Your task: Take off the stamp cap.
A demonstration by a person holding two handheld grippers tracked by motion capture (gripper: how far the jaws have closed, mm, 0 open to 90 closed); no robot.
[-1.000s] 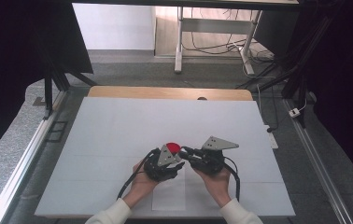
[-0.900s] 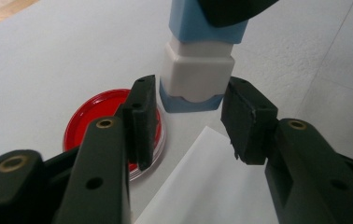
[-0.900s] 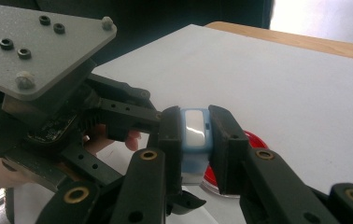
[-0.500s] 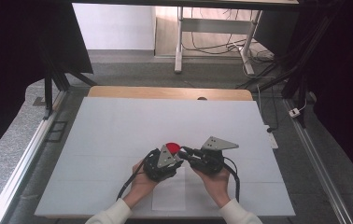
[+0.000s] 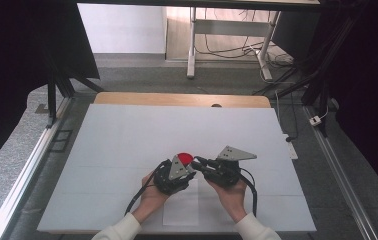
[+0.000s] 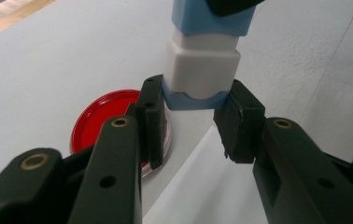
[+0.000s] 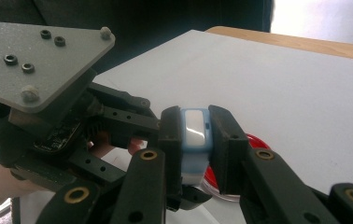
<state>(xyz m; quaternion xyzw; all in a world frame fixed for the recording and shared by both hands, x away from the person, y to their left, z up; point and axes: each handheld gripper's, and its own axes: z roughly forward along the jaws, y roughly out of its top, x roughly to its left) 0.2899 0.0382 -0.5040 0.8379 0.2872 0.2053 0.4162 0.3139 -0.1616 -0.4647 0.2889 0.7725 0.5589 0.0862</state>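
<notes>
A small blue-and-white block [image 6: 201, 65] hangs just above the table between both grippers. In the left gripper view my left gripper [image 6: 198, 95] is shut on its lower blue band, pads pressing both sides. My right gripper [image 7: 195, 123] is shut on the block's [image 7: 194, 130] other end, with the left gripper's body and grey plate just beyond it. A red round dish [image 6: 102, 116] lies on the table under and beside the block. In the high view both grippers, left [image 5: 187, 172] and right [image 5: 203, 165], meet tip to tip by the dish [image 5: 186, 157] near the table's front centre.
The white table top [image 5: 127, 135] spreads wide on all sides, with a wooden strip [image 5: 177, 99] along its far edge. A white sheet of paper [image 5: 182, 210] lies under the hands at the front edge. Dark frame posts stand at both sides.
</notes>
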